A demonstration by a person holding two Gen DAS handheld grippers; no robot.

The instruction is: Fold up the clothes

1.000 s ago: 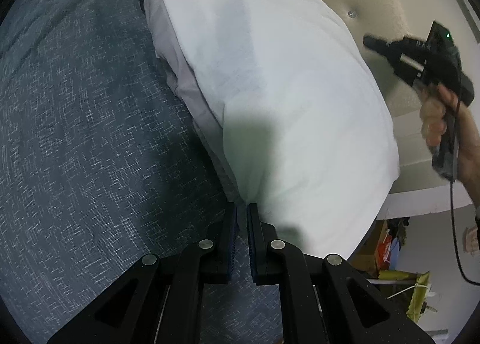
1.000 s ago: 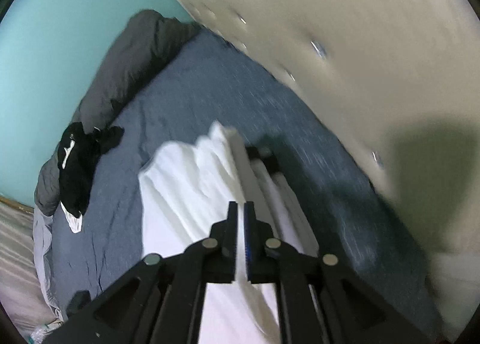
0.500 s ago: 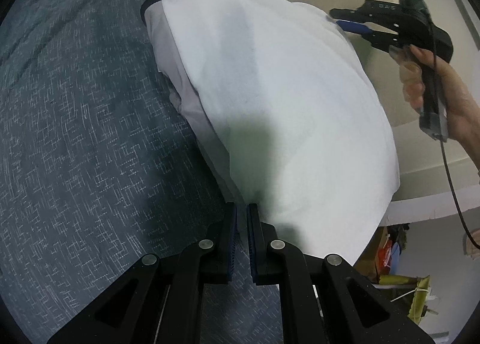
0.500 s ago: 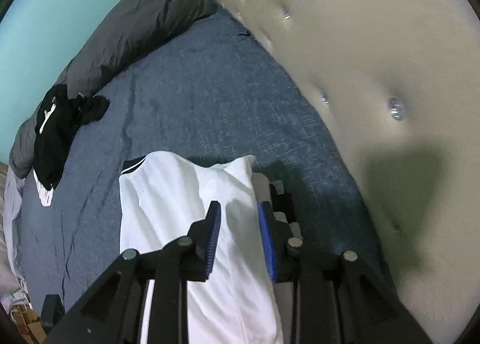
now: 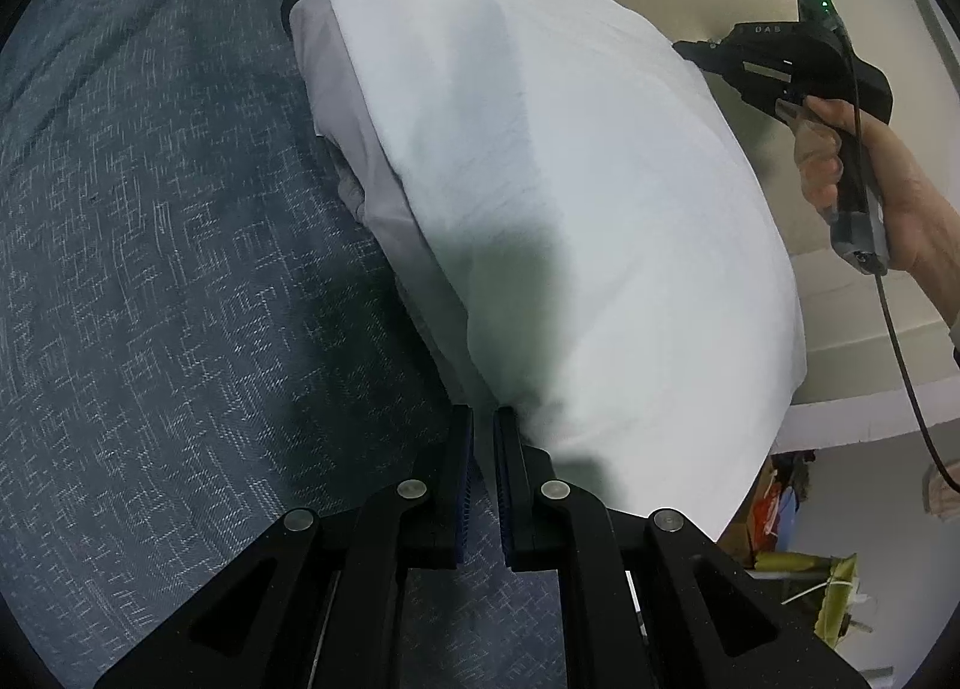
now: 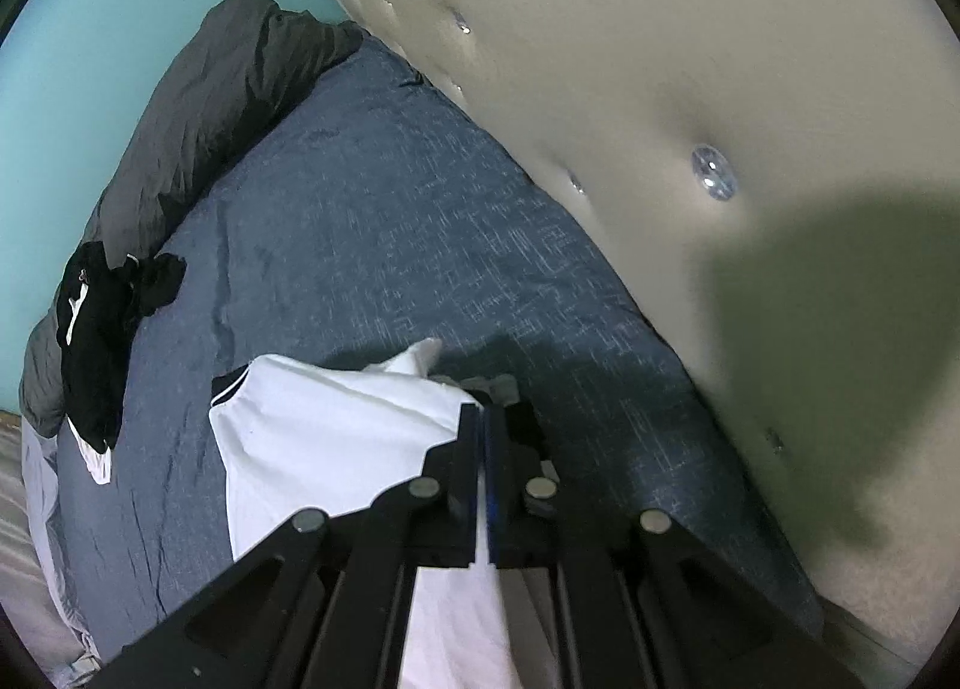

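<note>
- white shirt (image 5: pixel 570 221) lies folded on the blue bed (image 5: pixel 150 269), just beside the tufted headboard (image 6: pixel 660 59)
- left tongs (image 5: pixel 483 437) narrow, pinching the shirt's near corner
- right tongs (image 6: pixel 482 431) closed tight at the shirt's edge nearest the headboard; grip on cloth unclear
- black garment (image 6: pixel 102 317) on the bed, well apart from the shirt

Folded garment (image 5: pixel 540 197) on the bedspread (image 5: pixel 150 269), headboard (image 6: pixel 660 59) behind, clothes pile (image 6: pixel 102 329) far across the bed.

bedroom (bed (image 6: pixel 372 221), tufted headboard (image 6: pixel 660 59))
</note>
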